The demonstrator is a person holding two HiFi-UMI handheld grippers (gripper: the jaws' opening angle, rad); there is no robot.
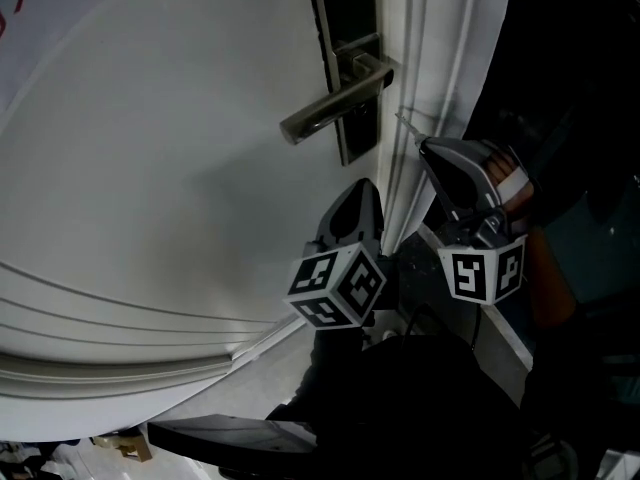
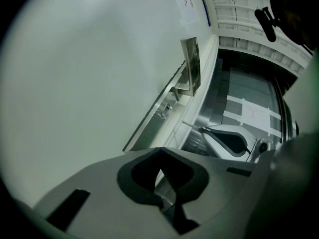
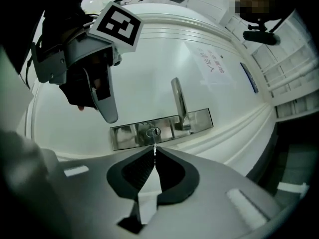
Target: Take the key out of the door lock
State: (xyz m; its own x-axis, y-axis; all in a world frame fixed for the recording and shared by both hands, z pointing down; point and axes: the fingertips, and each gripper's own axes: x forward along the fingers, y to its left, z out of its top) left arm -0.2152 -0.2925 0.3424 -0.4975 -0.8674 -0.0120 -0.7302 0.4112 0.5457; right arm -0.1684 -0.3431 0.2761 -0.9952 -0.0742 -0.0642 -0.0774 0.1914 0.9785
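The key (image 3: 154, 148) is out of the keyhole (image 3: 152, 131) and sits just in front of the lock plate (image 3: 129, 133). Its blade lies in line with the hole, tip towards it, with a small gap between. The right gripper (image 3: 154, 156) is clamped on its other end, so a straight pull away from the lock plate looks enough. The left gripper (image 2: 160, 156), jaws together on nothing, hangs below the lock plate, farther off. Only its view shows the key side-on, clear of the door (image 2: 75, 83).

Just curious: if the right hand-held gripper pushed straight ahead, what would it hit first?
Probably the keyhole in the lock plate: the key held in the right hand-held gripper points straight at it, though depth is unclear.
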